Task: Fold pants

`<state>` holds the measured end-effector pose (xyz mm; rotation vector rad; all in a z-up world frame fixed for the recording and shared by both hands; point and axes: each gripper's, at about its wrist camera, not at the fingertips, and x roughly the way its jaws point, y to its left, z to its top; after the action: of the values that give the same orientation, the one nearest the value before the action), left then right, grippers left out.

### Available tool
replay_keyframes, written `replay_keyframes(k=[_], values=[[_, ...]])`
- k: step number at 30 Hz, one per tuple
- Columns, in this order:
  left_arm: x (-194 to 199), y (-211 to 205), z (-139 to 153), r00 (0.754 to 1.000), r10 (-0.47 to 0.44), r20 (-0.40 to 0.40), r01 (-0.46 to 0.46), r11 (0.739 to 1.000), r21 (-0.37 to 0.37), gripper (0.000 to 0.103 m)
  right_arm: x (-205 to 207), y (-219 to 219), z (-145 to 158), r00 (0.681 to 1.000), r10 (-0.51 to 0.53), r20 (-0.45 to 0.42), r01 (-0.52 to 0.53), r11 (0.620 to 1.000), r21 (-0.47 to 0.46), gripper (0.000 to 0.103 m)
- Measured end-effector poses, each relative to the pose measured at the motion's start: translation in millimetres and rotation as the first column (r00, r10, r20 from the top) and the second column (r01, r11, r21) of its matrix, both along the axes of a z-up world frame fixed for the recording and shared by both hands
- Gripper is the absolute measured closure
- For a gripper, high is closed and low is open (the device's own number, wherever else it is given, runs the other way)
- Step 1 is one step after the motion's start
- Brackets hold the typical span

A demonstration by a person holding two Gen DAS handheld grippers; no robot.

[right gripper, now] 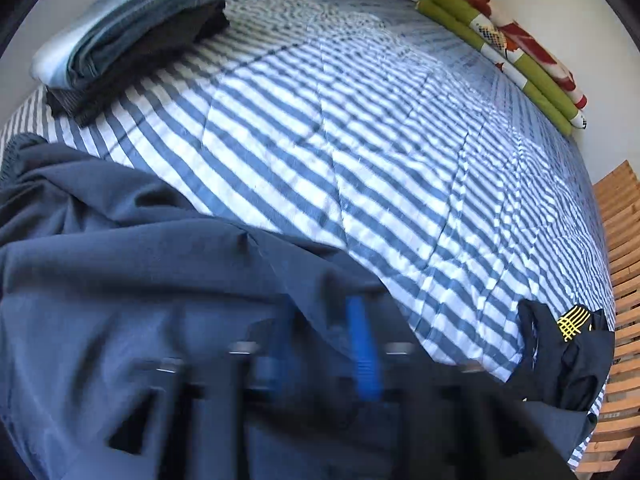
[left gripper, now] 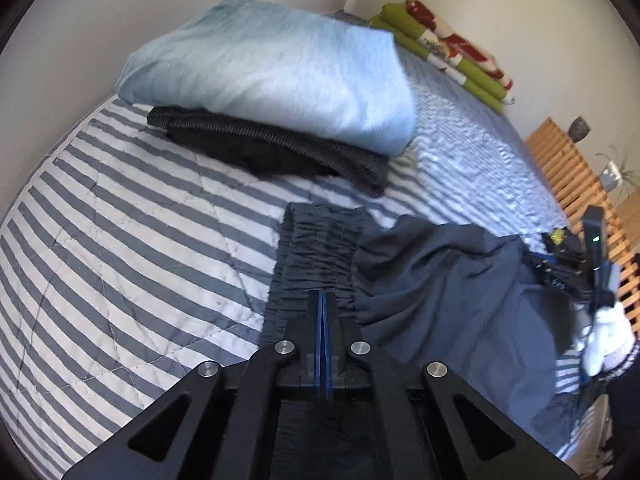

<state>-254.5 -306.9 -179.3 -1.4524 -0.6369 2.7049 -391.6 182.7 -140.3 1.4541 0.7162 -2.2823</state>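
A: Pants? 
B: Dark navy crumpled fabric pants (left gripper: 432, 280) lay on the blue-and-white striped quilted bed (left gripper: 132, 248).
A: Grippers?
B: Left hand-held gripper (left gripper: 323, 300) was clamped on the gathered waistband. Right hand-held gripper (right gripper: 320, 320) was blurred over the pants, jaws closed; grip unclear.

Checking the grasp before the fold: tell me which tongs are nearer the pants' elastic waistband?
Left. The left tongs are shut right on the gathered waistband. The right tongs are off to the side, over the far end of the pants.

Open bedspread (right gripper: 360, 140) beyond folded stack (right gripper: 132, 28)
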Motion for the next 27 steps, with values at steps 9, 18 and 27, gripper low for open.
replay_keyframes(k=[9,18,27], values=[[-21.3,-16.2,-1.0,1.000,-0.006,0.009,0.006,0.999,0.034,0.016,16.2,20.3,38.8,0.998,0.017,-0.061,-0.024,0.993,-0.113,0.101],[-8.8,-3.1,11.9,1.000,-0.026,-0.003,0.026,1.000,-0.004,0.099,28.5,21.8,48.1,0.995,0.014,-0.103,-0.023,0.996,-0.091,0.101],[-30.0,-28.6,79.2,0.994,0.062,-0.095,-0.053,0.995,0.089,0.099,46.0,37.2,97.0,0.984,0.005,-0.180,-0.038,0.983,-0.181,0.101]])
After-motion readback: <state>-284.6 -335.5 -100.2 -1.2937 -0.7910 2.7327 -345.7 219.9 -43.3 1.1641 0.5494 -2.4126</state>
